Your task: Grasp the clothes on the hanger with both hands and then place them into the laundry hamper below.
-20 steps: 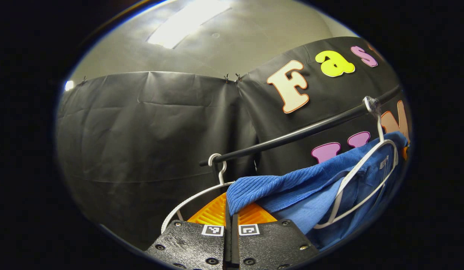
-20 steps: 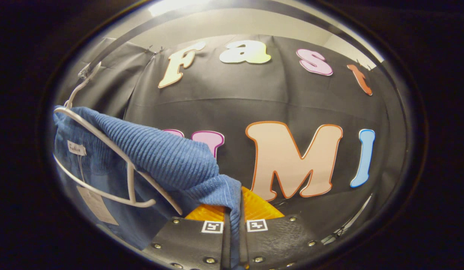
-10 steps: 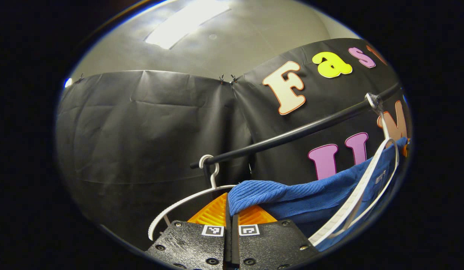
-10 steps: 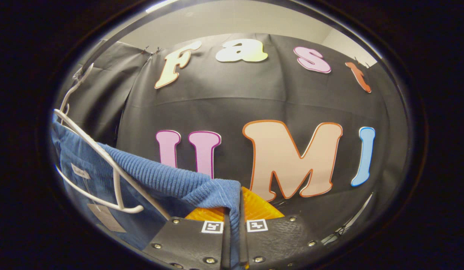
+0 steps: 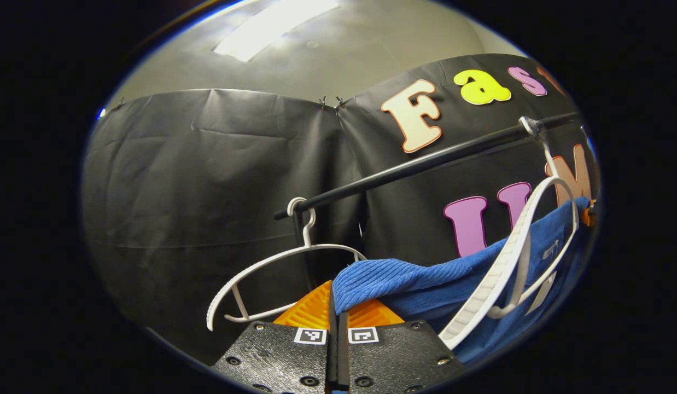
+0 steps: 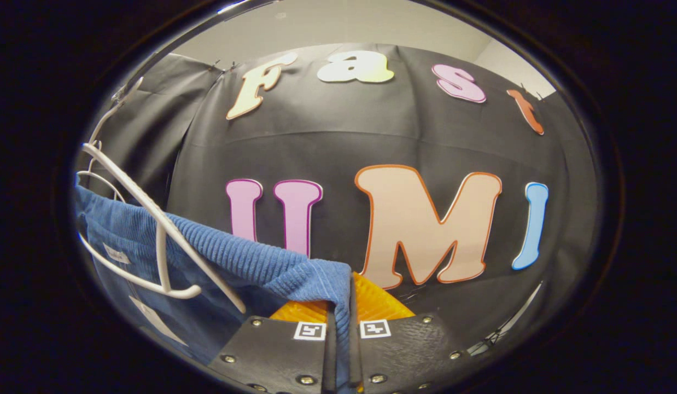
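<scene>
A blue ribbed garment (image 5: 420, 276) stretches from my left gripper (image 5: 337, 309) to a white hanger (image 5: 511, 262) on the black rail (image 5: 426, 161). The left gripper is shut on the cloth's edge. In the right gripper view the same blue garment (image 6: 245, 262) runs from the white hanger (image 6: 152, 219) at the left down to my right gripper (image 6: 338, 312), which is shut on a fold of it. The hanger's upper arm lies bare above the cloth in both views. Its lower loop still sits inside the garment.
An empty white hanger (image 5: 273, 262) hangs at the near end of the rail, just above and left of my left gripper. The black cloth wall (image 6: 404, 137) stands close behind. A tag (image 6: 115, 254) shows inside the garment.
Both grippers have sunk with the cloth in them. The garment has slid down off the hanger's arms, which now stand bare above it. The empty hanger has come further into the left gripper view.
</scene>
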Available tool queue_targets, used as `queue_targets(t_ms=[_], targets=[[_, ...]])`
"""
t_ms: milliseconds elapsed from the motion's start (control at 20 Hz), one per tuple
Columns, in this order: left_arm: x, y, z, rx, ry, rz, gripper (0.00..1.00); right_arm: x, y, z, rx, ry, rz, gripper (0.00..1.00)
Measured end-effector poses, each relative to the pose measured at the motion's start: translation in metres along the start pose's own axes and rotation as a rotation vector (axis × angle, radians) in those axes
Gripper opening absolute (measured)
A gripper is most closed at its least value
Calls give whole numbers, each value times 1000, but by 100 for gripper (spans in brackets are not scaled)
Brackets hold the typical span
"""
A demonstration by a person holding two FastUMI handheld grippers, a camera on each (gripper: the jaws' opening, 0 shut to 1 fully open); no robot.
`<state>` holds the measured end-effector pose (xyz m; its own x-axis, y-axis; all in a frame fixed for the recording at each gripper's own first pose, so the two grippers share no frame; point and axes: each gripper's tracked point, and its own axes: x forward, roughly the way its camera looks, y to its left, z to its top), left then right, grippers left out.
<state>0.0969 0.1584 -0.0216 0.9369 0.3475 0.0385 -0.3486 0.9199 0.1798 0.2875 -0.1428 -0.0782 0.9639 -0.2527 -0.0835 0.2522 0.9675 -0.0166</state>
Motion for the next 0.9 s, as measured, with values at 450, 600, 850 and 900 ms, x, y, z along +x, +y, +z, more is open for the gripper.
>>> queue_targets(t_ms=[450,600,850,900], targets=[[-19,-3,-19,-24,41,-6,0,-2,6,-24,-19,55,11,9],[-27,-6,-28,-14,59,-12,0,-5,4,-39,-15,84,9,9],[-38,-15,-41,-6,91,-31,0,-16,0,-63,-27,131,13,9],[-41,-18,-45,-3,99,-34,0,-19,0,-68,-31,137,16,8]])
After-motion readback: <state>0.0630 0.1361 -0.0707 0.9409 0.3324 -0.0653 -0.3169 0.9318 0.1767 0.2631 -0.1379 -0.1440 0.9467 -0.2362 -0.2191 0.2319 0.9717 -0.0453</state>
